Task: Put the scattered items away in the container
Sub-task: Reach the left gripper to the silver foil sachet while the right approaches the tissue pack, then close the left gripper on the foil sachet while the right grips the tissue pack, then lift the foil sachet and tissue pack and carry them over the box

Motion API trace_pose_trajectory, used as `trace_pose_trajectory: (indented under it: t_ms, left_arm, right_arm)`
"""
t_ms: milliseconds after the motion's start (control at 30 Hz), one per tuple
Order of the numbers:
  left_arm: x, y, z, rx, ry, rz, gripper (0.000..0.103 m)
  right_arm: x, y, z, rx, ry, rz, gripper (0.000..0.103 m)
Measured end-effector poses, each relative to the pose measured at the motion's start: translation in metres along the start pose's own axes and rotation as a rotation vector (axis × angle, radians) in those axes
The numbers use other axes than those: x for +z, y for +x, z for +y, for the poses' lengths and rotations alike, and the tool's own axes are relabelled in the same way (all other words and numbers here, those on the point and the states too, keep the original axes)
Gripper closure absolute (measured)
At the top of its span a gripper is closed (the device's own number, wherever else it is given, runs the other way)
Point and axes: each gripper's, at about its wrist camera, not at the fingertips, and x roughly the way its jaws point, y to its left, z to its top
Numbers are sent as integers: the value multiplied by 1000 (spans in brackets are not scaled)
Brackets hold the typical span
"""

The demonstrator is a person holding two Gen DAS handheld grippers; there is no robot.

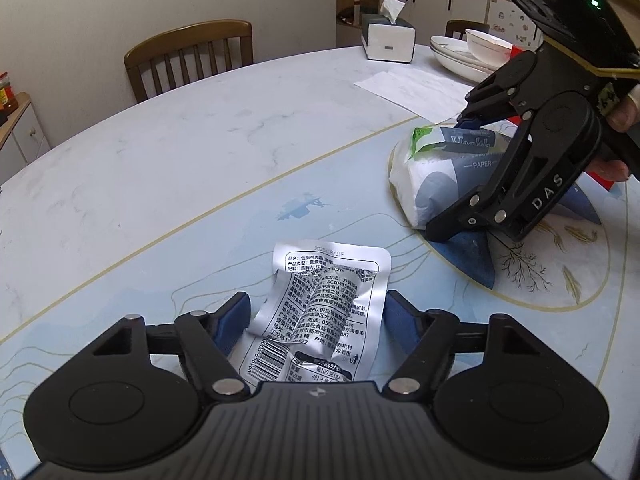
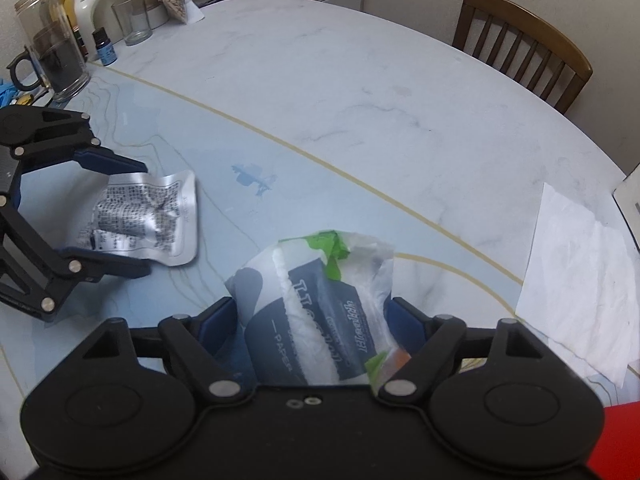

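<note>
A crumpled silver foil packet (image 1: 328, 292) printed with black text lies on the pale blue table between the blue pads of my left gripper (image 1: 318, 305). Both pads touch its sides, and it buckles between them. The right wrist view shows the same packet (image 2: 160, 208) pinched by the left gripper (image 2: 146, 218). To the right lies a soft tissue pack (image 2: 320, 280), white and navy with a torn green flap. My right gripper (image 2: 312, 308) straddles it with both pads against its sides. The left wrist view shows that gripper (image 1: 444, 176) angled down over the pack (image 1: 430, 188).
A red object (image 2: 624, 440) shows at the near right corner. White paper sheets (image 2: 576, 280) lie to the right. A tissue box (image 1: 388, 38) and stacked bowls (image 1: 468, 56) stand at the far side. Jars and glasses (image 2: 56, 48) crowd the far left. Wooden chairs (image 1: 188, 56) ring the table.
</note>
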Motion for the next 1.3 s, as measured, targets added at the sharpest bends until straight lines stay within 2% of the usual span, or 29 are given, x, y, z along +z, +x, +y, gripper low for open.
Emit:
trace_pose_trajectory:
  t_ms: [300,467,733,1000,1300]
  left_arm:
    - [-6,-6,-20,25,-43,11,32]
    - [-13,-13,-35,42,-91,11,32]
    - [-24,-26,-56,45,-169,9,33]
    - [-31,-39,-74,45,-227,12,33]
    - [-22,-63,-100,42,-288,-22,33]
  right_arm:
    - [-9,-10,15,-41,14,8,43]
    - [-21,-19,20,-49,44,11,51]
    - [-48,-40,25,-50,131,8,57]
    - [-78,-63,33,-9,194,6,60]
    - [-98,-98,35,22,218,-27,62]
